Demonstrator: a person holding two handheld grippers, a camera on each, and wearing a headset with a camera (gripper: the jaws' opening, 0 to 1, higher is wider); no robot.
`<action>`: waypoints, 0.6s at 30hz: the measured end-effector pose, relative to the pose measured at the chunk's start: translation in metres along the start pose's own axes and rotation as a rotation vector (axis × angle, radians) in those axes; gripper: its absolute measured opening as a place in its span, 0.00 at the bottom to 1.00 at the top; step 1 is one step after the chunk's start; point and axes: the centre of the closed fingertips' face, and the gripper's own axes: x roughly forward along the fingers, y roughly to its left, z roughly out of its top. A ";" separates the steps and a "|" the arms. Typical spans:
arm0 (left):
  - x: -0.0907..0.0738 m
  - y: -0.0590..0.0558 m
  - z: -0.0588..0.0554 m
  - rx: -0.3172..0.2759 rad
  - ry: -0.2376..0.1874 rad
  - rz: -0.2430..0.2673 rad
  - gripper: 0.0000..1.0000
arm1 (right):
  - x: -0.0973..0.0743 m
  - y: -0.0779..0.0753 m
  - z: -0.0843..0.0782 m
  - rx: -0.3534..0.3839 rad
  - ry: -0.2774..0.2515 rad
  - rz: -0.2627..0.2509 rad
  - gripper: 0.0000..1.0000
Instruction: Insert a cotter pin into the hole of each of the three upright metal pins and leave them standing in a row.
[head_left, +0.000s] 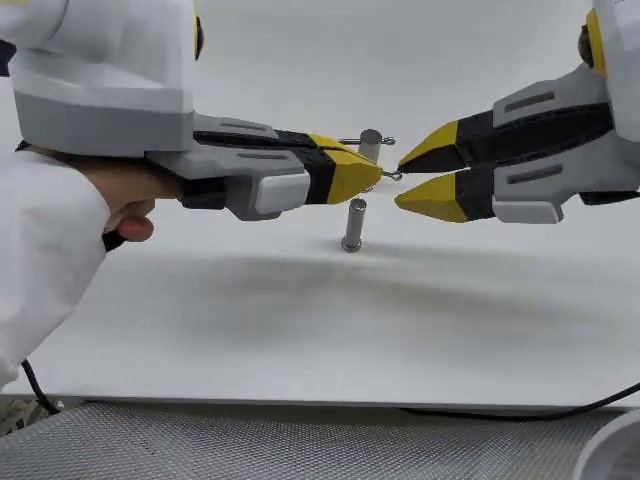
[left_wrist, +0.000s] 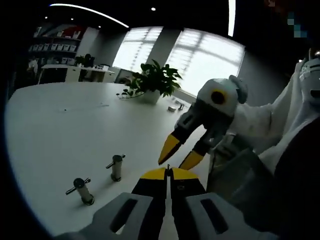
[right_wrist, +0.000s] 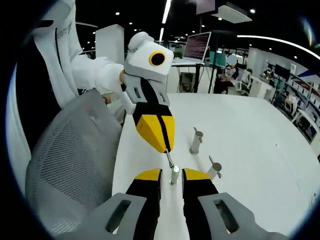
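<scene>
Your left gripper (head_left: 376, 178) pinches a cotter pin (right_wrist: 170, 159) that is mostly buried in its tips. Your right gripper (head_left: 398, 187) gapes wide, with a metal pin (right_wrist: 174, 175) just ahead.

Far metal pin (head_left: 370, 143) stands half hidden behind the left hand-held gripper (head_left: 374, 180).

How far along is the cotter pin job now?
One metal pin and a second pin seem already cross-pinned. The left gripper pinches a cotter pin; the right gripper is open. The bare third pin is left.
</scene>
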 end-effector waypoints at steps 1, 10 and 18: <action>0.000 -0.001 0.000 0.021 0.003 -0.004 0.00 | 0.000 -0.001 0.000 -0.001 0.000 -0.001 0.10; -0.001 -0.013 -0.009 0.106 0.040 -0.035 0.00 | 0.005 0.024 0.000 0.040 0.005 0.078 0.01; -0.001 -0.015 -0.018 0.213 0.101 -0.063 0.00 | 0.005 0.034 -0.001 0.033 0.021 0.108 0.00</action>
